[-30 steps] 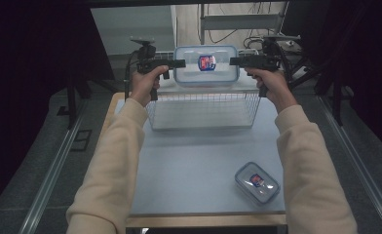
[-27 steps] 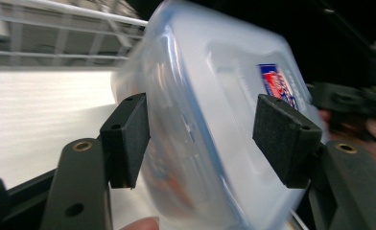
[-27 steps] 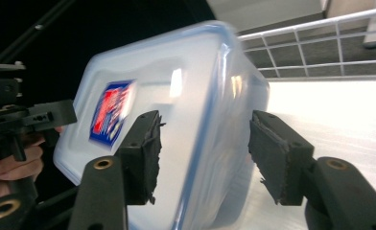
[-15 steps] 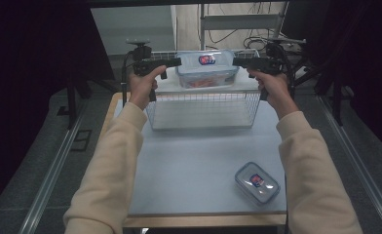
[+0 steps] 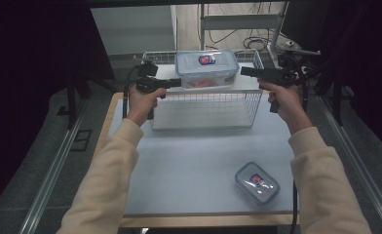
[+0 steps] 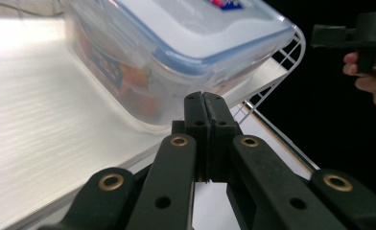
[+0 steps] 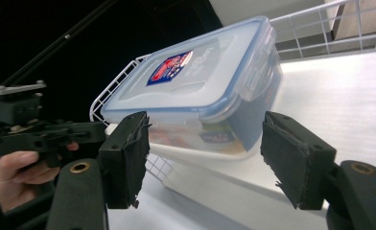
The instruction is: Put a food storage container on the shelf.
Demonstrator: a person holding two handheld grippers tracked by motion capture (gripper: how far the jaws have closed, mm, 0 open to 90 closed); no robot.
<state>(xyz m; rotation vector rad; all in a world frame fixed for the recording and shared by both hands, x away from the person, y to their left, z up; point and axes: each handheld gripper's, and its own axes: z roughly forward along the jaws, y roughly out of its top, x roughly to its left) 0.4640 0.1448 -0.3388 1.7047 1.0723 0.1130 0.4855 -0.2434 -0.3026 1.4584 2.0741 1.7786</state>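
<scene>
Large container (image 6: 176,52) cut off by upper frame edge in left gripper view, near wall blurred; orange contents indistinct, possibly food. Lid label (image 5: 206,59) unreadable from high view. Wire basket (image 7: 128,76) partly hidden behind container.

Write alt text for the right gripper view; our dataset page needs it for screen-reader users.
A large clear food container with a blue-edged lid and a red-and-blue label sits tilted in a white wire basket, beyond the right gripper, whose jaws stand open and apart from it. At the left edge, a hand holds the left gripper against a dark background.
</scene>
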